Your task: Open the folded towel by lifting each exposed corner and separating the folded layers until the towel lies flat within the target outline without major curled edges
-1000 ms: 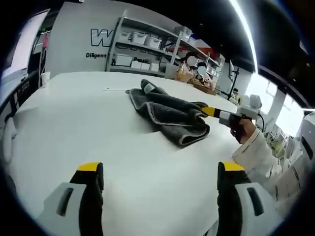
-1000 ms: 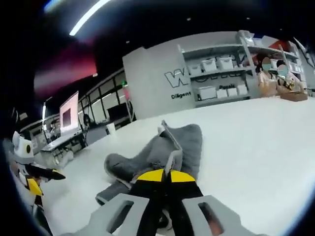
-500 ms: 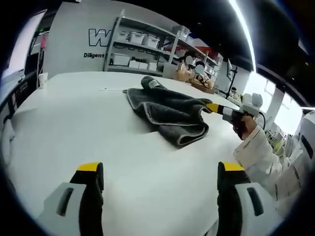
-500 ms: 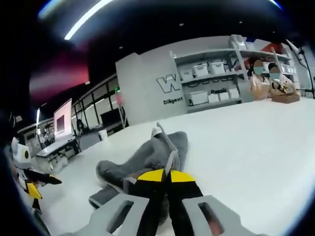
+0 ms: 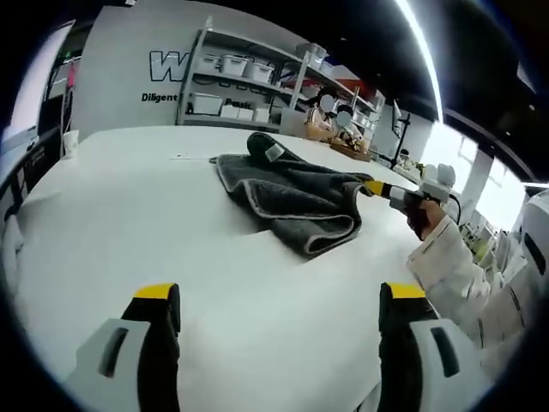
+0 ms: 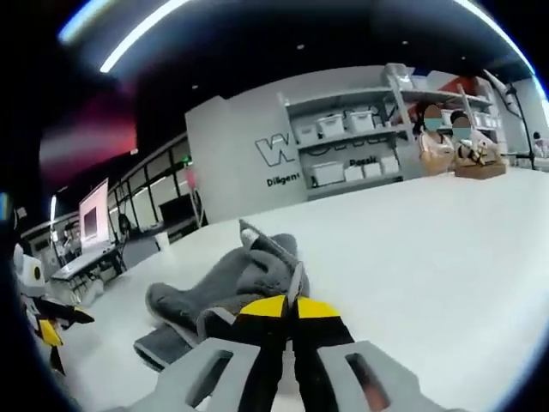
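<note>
A dark grey towel (image 5: 292, 193) with a pale hem lies rumpled on the white table (image 5: 129, 215), still partly folded. My right gripper (image 5: 371, 187) comes in from the right in the left gripper view, shut on the towel's near corner and holding it a little above the table. From the right gripper view, the towel (image 6: 232, 283) runs away from my shut right gripper (image 6: 291, 307), with its edge pinched between the yellow tips. My left gripper (image 5: 279, 296) is open, low over bare table, well short of the towel.
Shelving with white bins (image 5: 232, 81) stands behind the table. Seated people (image 6: 450, 142) are at the far end. A person's white sleeve (image 5: 455, 275) is at the right. A monitor (image 6: 93, 219) sits on a desk to the left.
My right gripper has pulled the towel corner a little further, and the towel has spread slightly and shifted. The left gripper has stayed open in place.
</note>
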A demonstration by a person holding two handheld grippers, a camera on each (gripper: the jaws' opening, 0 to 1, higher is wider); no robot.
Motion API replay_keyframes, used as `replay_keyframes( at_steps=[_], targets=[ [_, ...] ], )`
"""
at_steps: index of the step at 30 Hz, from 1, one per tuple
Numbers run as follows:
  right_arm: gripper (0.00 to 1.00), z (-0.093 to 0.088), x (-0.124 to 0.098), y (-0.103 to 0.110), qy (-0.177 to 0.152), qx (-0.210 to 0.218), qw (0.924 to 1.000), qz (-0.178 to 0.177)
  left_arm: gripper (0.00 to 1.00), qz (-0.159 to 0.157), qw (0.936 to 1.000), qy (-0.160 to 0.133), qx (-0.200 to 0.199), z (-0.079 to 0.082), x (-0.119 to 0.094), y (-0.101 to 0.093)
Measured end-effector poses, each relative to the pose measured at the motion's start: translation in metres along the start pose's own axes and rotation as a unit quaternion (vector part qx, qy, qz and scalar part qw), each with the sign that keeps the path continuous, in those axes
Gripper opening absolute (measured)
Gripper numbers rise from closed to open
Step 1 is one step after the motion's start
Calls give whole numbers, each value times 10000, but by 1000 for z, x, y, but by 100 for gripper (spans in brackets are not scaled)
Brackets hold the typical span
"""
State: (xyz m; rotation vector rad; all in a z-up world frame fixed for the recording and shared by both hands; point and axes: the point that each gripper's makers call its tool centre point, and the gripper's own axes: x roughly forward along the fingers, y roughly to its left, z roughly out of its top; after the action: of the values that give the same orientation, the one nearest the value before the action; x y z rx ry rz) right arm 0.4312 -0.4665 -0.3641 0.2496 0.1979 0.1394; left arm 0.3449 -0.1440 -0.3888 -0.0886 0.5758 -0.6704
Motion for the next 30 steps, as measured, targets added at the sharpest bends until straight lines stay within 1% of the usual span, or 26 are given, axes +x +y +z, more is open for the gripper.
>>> replay_keyframes(
  at_steps=[6,9,25,30],
  targets=[
    [0,4,-6,-17,-51,9,9998,-188,95,-21,10000,-23,-11,1,1,-1],
    [0,4,-9,-22,-104,53,9997,-198,95,-14,10000,-39,-30,2,1,-1],
    [0,1,-22,-52,-54,-93,9982,-584,95,-21,10000,4,-32,0,3,-2],
    [0,-1,-26,-60,-35,-66,9977,-672,95,-36,10000,11,-17,1,4,-4]
  ],
)
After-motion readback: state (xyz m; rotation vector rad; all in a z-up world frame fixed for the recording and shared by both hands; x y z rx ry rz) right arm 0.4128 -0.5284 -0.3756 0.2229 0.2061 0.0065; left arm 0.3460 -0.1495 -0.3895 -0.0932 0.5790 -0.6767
